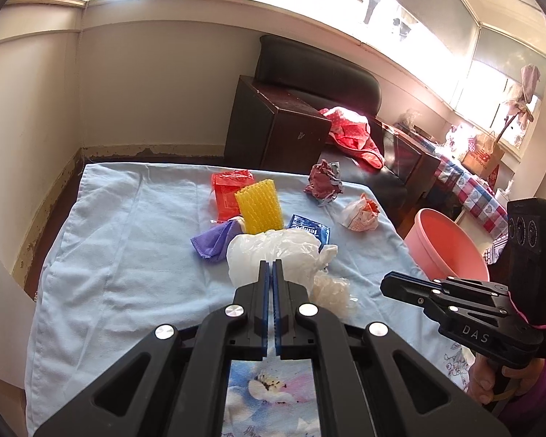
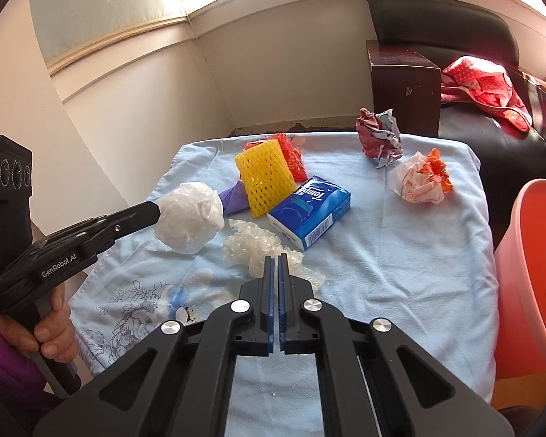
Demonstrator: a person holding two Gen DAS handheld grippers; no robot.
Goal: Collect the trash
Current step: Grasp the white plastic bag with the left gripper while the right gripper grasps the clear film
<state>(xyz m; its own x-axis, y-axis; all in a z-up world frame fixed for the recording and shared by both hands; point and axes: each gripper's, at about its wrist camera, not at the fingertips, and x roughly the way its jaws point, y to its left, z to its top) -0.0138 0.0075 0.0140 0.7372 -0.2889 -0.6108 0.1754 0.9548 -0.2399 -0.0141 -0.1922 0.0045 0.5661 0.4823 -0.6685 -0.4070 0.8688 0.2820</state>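
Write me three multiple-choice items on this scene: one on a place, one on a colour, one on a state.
1. Where is the round pink plastic basin relative to the light blue cloth-covered table?
A. on its middle
B. under it
C. beside its right edge

2. What colour is the foam mesh sleeve?
A. yellow
B. green
C. white

3. How does the left tool stand?
A. wide open
B. shut on the crumpled white plastic bag
C. out of view

Answers:
1 C: the basin's wall rises past the cloth's right edge.
2 A: it is bright yellow in both views.
3 B: its fingers are together with the bag at their tips.
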